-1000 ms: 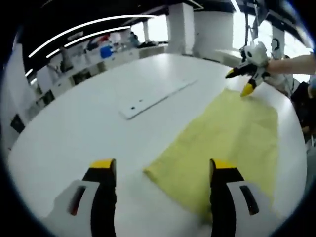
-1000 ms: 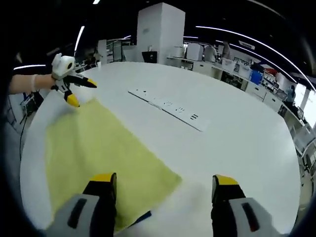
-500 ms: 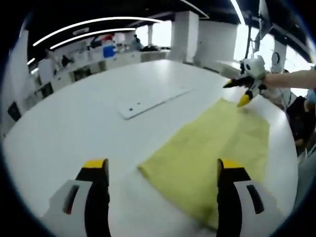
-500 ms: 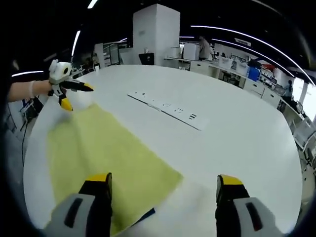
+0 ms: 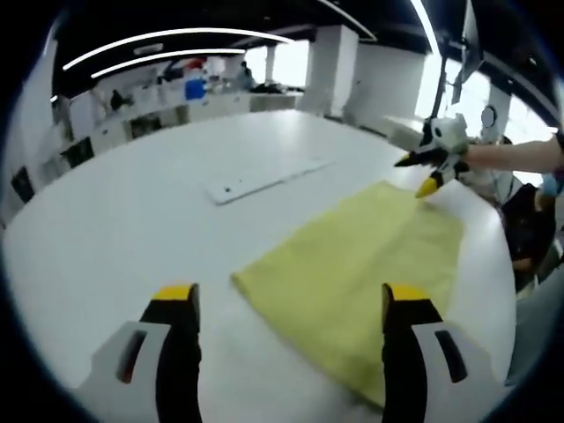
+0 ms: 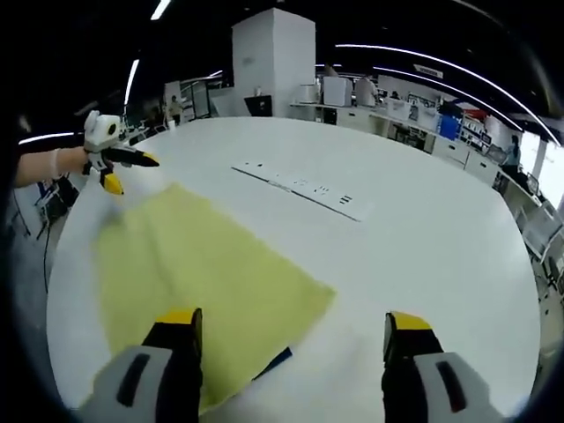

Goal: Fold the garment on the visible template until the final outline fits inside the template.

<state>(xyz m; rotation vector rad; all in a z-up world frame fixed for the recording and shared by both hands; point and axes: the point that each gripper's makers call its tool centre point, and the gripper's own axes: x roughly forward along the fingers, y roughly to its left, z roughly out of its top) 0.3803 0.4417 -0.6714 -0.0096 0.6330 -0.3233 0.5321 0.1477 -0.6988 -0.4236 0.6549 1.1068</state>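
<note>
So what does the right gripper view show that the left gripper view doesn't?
Right gripper view: a dark blue edge peeking from under the yellow garment at its near corner, and the left hand-held gripper, open, near the far corner. Left gripper view: the right hand-held gripper, open, by the garment's far corner. Both: the garment lying flat on the white table, with a white strip beyond it.

The garment's (image 5: 361, 273) near edge runs behind the left gripper's right jaw. In the right gripper view the template (image 6: 275, 360) is hidden under the garment except one dark corner. Marks on the white strip (image 6: 304, 189) are too small to read.
</note>
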